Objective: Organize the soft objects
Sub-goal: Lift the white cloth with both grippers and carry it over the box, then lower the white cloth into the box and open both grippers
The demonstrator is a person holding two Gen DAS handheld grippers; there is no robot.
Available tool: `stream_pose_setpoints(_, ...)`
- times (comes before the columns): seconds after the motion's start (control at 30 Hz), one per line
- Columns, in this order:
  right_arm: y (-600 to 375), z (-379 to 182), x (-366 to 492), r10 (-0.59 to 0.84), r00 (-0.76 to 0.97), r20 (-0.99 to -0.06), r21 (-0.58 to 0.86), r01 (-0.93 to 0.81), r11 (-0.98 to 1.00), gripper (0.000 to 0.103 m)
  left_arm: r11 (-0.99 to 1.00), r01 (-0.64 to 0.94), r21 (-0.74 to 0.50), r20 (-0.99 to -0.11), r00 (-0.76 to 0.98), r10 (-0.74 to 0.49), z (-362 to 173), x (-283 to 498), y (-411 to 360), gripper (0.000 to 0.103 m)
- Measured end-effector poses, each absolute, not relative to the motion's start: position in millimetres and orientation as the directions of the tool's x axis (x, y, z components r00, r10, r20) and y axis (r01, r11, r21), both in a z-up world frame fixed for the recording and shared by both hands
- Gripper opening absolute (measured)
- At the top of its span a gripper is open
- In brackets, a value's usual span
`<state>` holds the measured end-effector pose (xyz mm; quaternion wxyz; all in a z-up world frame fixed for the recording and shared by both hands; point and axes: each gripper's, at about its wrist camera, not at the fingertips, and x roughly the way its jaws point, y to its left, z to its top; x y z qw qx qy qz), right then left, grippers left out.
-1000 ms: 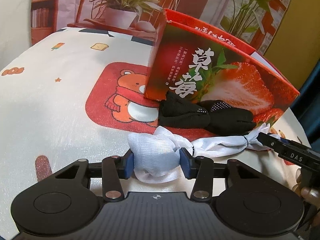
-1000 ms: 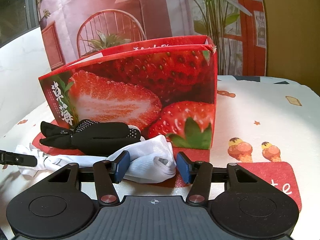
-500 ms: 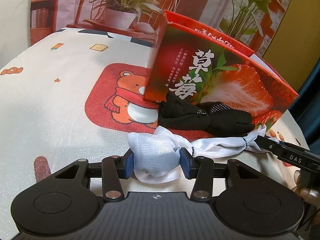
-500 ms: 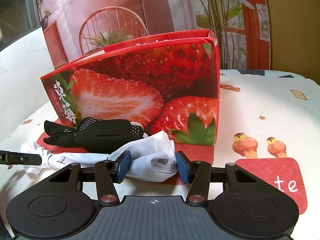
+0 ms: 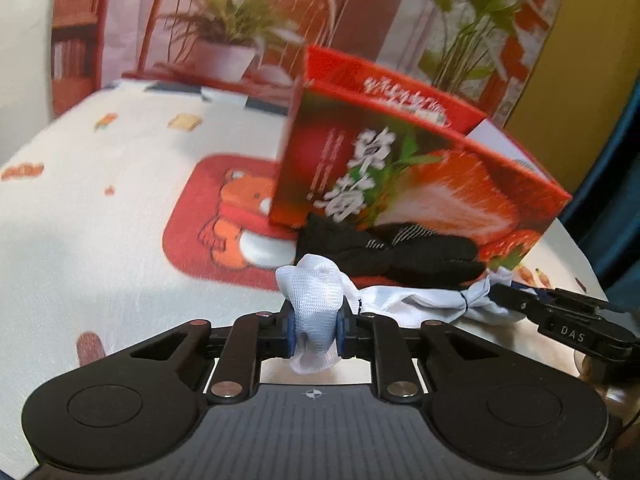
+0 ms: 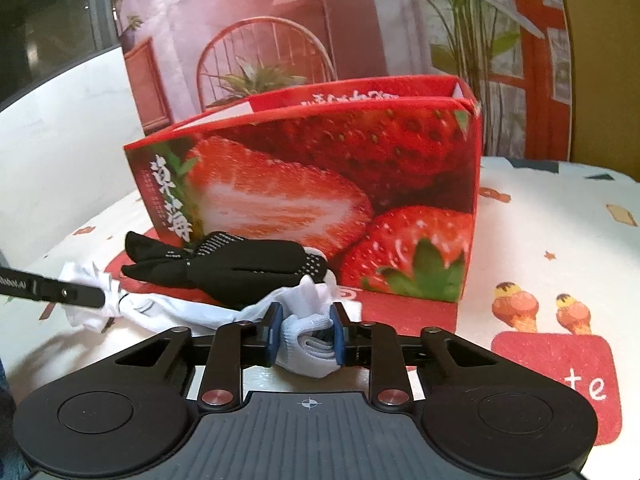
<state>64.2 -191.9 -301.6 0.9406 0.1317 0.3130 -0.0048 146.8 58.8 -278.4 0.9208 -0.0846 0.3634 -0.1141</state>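
Observation:
A long white sock bundle (image 5: 416, 298) lies on the table in front of a red strawberry box (image 5: 420, 184). My left gripper (image 5: 316, 320) pinches its left end, and the jaws are closing with the mesh cloth bunched up between the pads. The right gripper (image 6: 306, 334) squeezes the other end of the white sock bundle (image 6: 168, 310), its jaws closing too. A black sock pair (image 5: 384, 256) rests against the box, just behind the white one. One of the right gripper's fingers (image 5: 520, 300) shows at the far end in the left wrist view.
The box (image 6: 320, 184) stands open-topped on a cream tablecloth (image 5: 100, 208) with a red bear patch (image 5: 224, 216). A red patch with white letters (image 6: 560, 376) lies at the right. The table's edge curves round at both sides, with a printed backdrop behind.
Both grippers' jaws have come together on the ends of the white sock bundle, which now bulges up between the pads. The hands have hardly moved.

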Motion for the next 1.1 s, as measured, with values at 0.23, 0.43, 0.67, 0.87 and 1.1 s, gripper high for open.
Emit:
stream_pose_setpoints(0.23, -199.8, -273.0, 49.0, 0.07, 0.853, -0.518, 0.271, 0.086, 0.959, 0.018, 0.957, 0.186, -0.223, -0.597, 0.75, -0.285, -255.4, 141.4, 54.5, 0.019)
stream_pose_setpoints(0.43, -210.0, -232.1, 40.8, 0.052, 0.9, -0.432, 0.27, 0.074, 0.96, 0.018, 0.95, 0.265, -0.166, -0.495, 0.811, -0.313, -208.3, 137.3, 50.0, 0.019)
stream_pose_setpoints(0.67, -225.8, -182.4, 59.3, 0.024, 0.922, -0.387, 0.211, 0.063, 0.975, 0.017, 0.942, 0.305, -0.142, -0.443, 0.831, -0.336, -163.8, 158.7, 38.1, 0.019)
stream_pose_setpoints(0.87, -239.0, -158.7, 95.0, -0.009, 0.909, -0.416, 0.151, 0.079, 0.985, 0.017, 0.932, 0.327, -0.155, -0.489, 0.794, -0.36, -156.0, 204.0, 24.0, 0.019)
stream_pose_setpoints(1.1, -246.3, -172.6, 159.6, -0.089, 0.852, -0.517, 0.06, 0.139, 0.988, 0.017, 0.949, 0.308, -0.074, -0.56, 0.774, -0.295, -169.0, 272.9, -3.9, 0.019)
